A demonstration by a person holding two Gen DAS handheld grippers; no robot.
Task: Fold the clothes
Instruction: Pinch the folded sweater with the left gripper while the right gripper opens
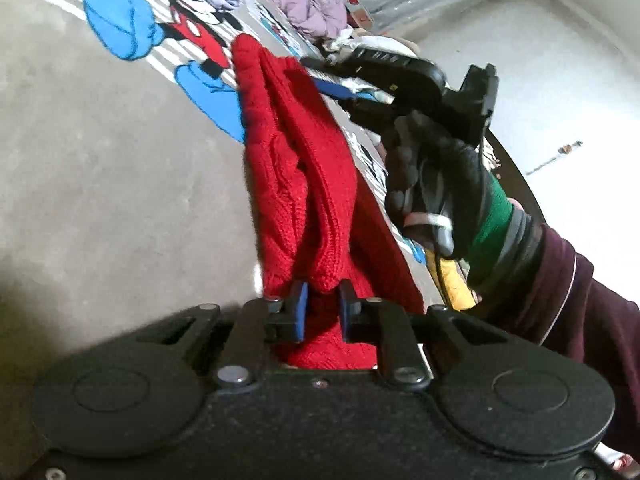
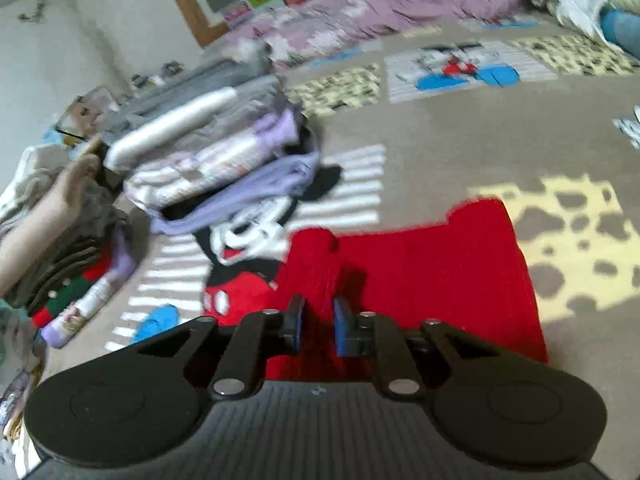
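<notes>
A red knitted sweater [image 1: 304, 184] lies bunched in a long ridge on the cartoon-print bed cover [image 1: 100, 180]. My left gripper [image 1: 322, 304] is shut on its near end, with knit pinched between the blue pads. At the far end a black-gloved hand [image 1: 432, 184] holds my right gripper [image 1: 314, 74], whose tips touch the sweater's edge with a gap between the fingers. In the right wrist view the sweater [image 2: 440, 272] spreads flatter, and my right gripper [image 2: 319, 320] stands slightly open over a raised fold. Red cloth shows in the narrow gap, and the pads do not visibly press on it.
A leaning stack of folded clothes [image 2: 208, 152] stands to the left on the bed cover [image 2: 460, 128]. A second pile [image 2: 80, 272] lies beside a person's bare arm [image 2: 60, 200]. Purple garments [image 1: 308, 4] are heaped at the back. The bed's edge and floor [image 1: 540, 80] lie to the right.
</notes>
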